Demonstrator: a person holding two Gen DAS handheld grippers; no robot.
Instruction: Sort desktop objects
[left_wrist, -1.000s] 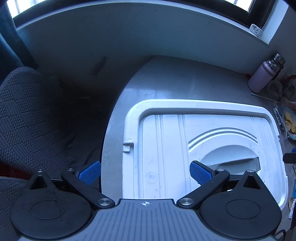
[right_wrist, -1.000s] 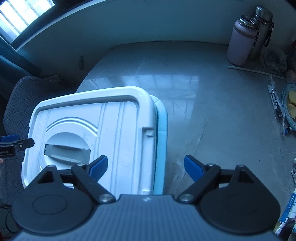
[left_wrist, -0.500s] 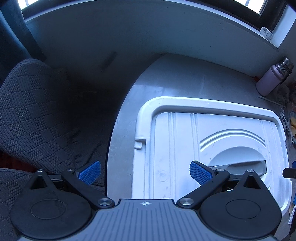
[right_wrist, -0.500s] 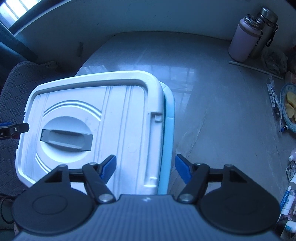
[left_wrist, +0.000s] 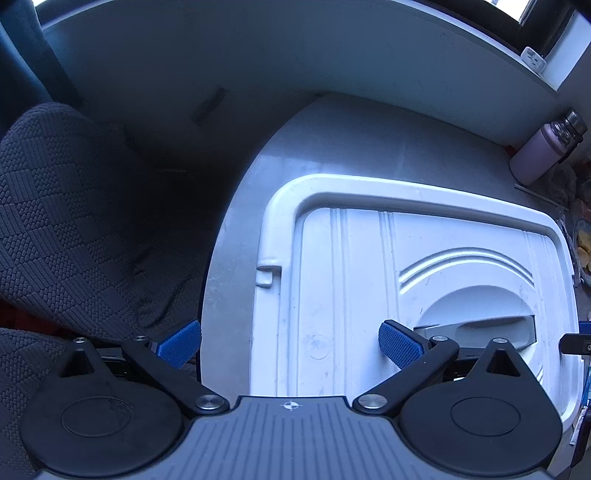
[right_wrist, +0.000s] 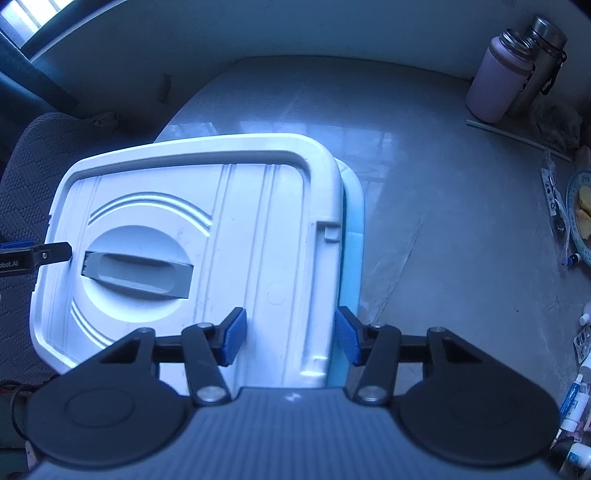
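Observation:
A white lid (left_wrist: 369, 266) with a grey recessed handle (left_wrist: 480, 326) lies askew on a light blue storage box (right_wrist: 352, 236) on the grey table. My left gripper (left_wrist: 290, 341) is open over the lid's left edge, its left finger off the table side. My right gripper (right_wrist: 290, 334) is partly closed; its fingers straddle the lid's right rim (right_wrist: 325, 258), and I cannot tell if they touch it. The tip of the left gripper shows in the right wrist view (right_wrist: 44, 254) at the lid's left end.
A pink bottle (right_wrist: 495, 81) and a steel flask (right_wrist: 539, 62) stand at the table's far right. A plate with food (right_wrist: 581, 218), a packet (right_wrist: 554, 206) and small tubes (right_wrist: 576, 398) lie along the right edge. A dark fabric chair (left_wrist: 62, 221) stands left of the table.
My right gripper moved left over the lid's right rim and narrowed its jaws. My left gripper shifted left, so the lid sits further right in its view.

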